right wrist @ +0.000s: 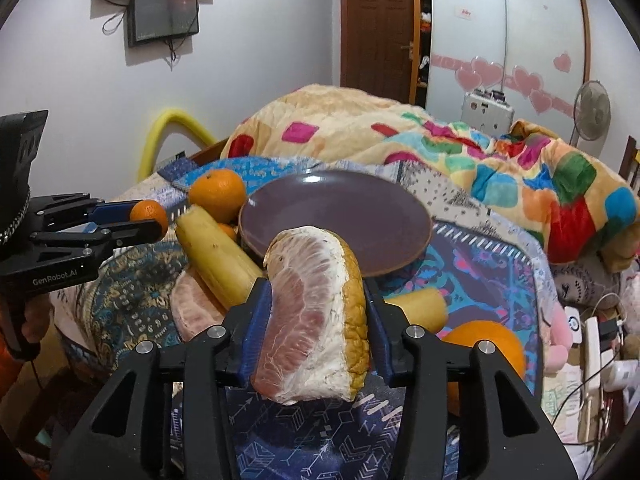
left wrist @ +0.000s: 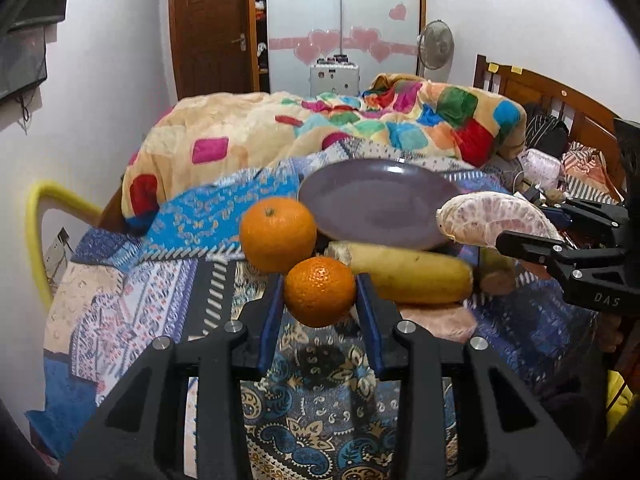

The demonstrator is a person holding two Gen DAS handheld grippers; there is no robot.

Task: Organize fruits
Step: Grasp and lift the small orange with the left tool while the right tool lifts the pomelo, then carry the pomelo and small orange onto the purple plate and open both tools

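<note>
The left gripper (left wrist: 320, 292) reached level over the bed, its blue-padded jaws clamped on a small mandarin (left wrist: 319, 291) with dimpled orange skin, lifted clear of the cloth. Just beyond sat a larger orange (left wrist: 278, 234), round and smooth, and a blunt yellow banana piece (left wrist: 404, 276) lying crosswise. Behind them rested a round, glossy purple plate (left wrist: 376, 204), bare. To the right, the right gripper (right wrist: 316, 312) held a pomelo wedge (right wrist: 312, 316) near the plate's edge, jaws closed on its pink pulp and spongy yellow rind. Everything lay on a patchwork bedspread (left wrist: 168, 292) of blue paisley prints, with a fleecy multicoloured blanket (left wrist: 320, 128) heaped behind and a brown wooden door (left wrist: 208, 28) in the white wall.
</note>
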